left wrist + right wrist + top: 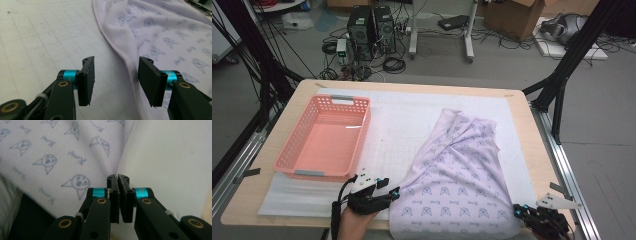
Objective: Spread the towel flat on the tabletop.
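A lilac cloth (457, 170) printed with small blue faces lies crumpled on the white mat (402, 115), reaching down to the table's front edge. My left gripper (389, 192) sits at the cloth's lower left edge. In the left gripper view its jaws (116, 60) stand open over the mat, with the cloth's hem (162, 32) running between them, untouched by either pad. My right gripper (518, 209) is at the cloth's lower right corner. In the right gripper view it (118, 176) is shut, and the hem of the cloth (50, 157) runs straight into its tips.
A pink plastic basket (289, 145) stands empty on the left of the mat. The wooden table (522, 125) ends close to my right gripper. Black frame posts, computers and cables stand on the floor beyond the table.
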`<state>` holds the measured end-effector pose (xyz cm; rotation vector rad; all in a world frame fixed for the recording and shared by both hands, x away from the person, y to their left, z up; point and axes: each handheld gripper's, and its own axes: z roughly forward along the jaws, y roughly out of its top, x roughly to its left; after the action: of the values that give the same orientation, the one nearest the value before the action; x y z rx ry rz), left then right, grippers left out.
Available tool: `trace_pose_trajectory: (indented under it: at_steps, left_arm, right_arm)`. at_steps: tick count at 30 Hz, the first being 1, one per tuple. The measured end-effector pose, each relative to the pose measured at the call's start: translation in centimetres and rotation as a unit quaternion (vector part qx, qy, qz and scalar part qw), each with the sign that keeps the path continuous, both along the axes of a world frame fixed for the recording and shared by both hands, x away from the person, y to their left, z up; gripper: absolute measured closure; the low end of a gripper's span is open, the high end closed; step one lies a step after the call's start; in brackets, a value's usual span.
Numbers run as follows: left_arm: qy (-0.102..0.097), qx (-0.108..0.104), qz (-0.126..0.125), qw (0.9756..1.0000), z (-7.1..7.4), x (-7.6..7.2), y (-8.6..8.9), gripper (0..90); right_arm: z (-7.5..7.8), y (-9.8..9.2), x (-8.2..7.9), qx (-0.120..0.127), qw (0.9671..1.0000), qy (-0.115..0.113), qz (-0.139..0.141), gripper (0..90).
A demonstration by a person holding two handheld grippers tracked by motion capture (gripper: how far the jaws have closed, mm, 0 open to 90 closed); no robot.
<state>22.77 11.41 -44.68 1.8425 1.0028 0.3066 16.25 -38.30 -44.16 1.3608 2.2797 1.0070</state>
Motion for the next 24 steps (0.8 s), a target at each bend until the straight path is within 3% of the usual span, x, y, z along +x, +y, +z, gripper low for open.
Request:
trace_pose_trajectory:
  at_steps: [3, 7, 10, 15, 18, 20, 22, 24]
  left_arm:
    - [0.008, -0.006, -0.002, 1.0, 0.3, 1.6, -0.7, 47.3]
    - [0.018, 0.003, -0.007, 0.9998, 0.4, 4.0, -2.2, 46.5]
    - [0.028, 0.018, -0.009, 0.9994, 0.4, 6.4, -3.7, 46.3]
    - [0.024, 0.02, -0.006, 0.9995, 0.3, 9.0, -5.5, 45.4]
    - [0.045, 0.03, 0.003, 0.9985, -0.3, 10.1, -6.2, 45.0]
    - [0.045, 0.031, 0.001, 0.9985, -0.5, 10.3, -6.7, 44.7]
    - [0.031, 0.051, -0.006, 0.9982, -0.4, 10.3, -7.5, 45.8]
    - [0.0, 0.1, -0.014, 0.9949, -0.4, 9.9, -8.3, 52.3]
  right_arm:
    - [0.0, -0.7, -1.1, 0.008, 1.0, 0.001, 0.003, 85.9]
    - [0.4, -0.6, -1.0, 0.025, 0.9992, -0.03, -0.005, 63.6]
    - [0.8, -0.3, 0.0, 0.032, 0.998, -0.053, -0.013, 57.8]
    - [0.7, 0.2, 1.5, 0.032, 0.9974, -0.063, -0.008, 53.9]
    - [0.5, 0.3, 2.3, 0.043, 0.9968, -0.066, -0.01, 53.5]
    - [0.5, 0.3, 2.7, 0.045, 0.9968, -0.065, -0.012, 52.5]
    - [0.4, 0.2, 2.9, 0.047, 0.9968, -0.064, -0.014, 51.9]
    - [0.4, 0.2, 3.0, 0.05, 0.9965, -0.064, -0.017, 51.8]
